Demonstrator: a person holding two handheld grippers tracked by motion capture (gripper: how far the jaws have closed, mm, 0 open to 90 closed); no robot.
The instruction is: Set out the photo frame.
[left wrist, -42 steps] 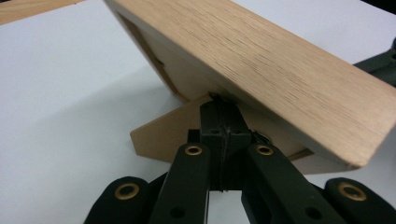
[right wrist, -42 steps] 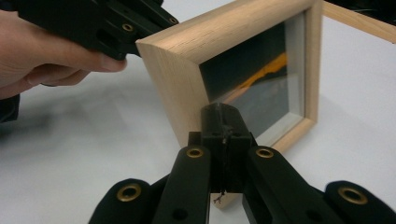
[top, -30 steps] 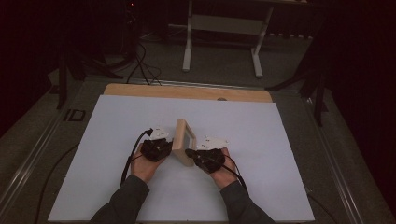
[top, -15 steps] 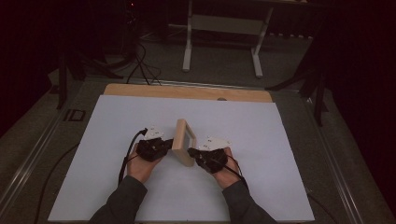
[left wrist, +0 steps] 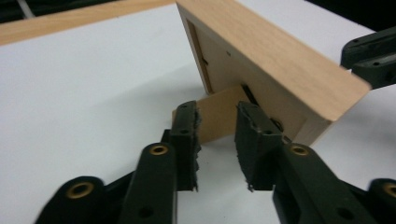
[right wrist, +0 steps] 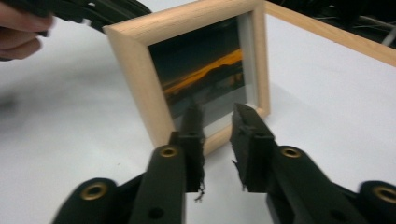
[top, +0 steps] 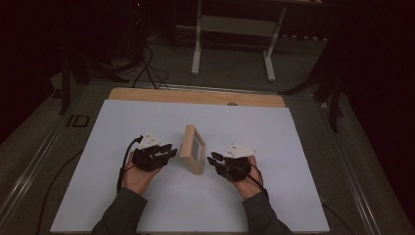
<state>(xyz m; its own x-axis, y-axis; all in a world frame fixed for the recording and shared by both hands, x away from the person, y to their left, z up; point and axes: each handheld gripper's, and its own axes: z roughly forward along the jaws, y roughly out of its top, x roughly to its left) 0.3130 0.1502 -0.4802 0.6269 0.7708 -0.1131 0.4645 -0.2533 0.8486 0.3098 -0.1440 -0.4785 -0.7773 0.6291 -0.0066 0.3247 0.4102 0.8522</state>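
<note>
A light wooden picture frame stands upright on the white sheet, propped on its back stand. My left gripper is just left of it, behind its back; its jaws have just been opening and nothing is between them. My right gripper is just right of it, facing the dark photo with an orange streak; its jaws have also just been opening and are empty. Both grippers stand apart from the frame.
The white sheet covers a wooden tabletop whose far edge shows. Cables trail from the grippers. A white metal stand and dark floor lie beyond the table.
Both grippers have let go of the picture frame and drawn away to either side, with their jaws opening. The frame stays standing in the same place.
</note>
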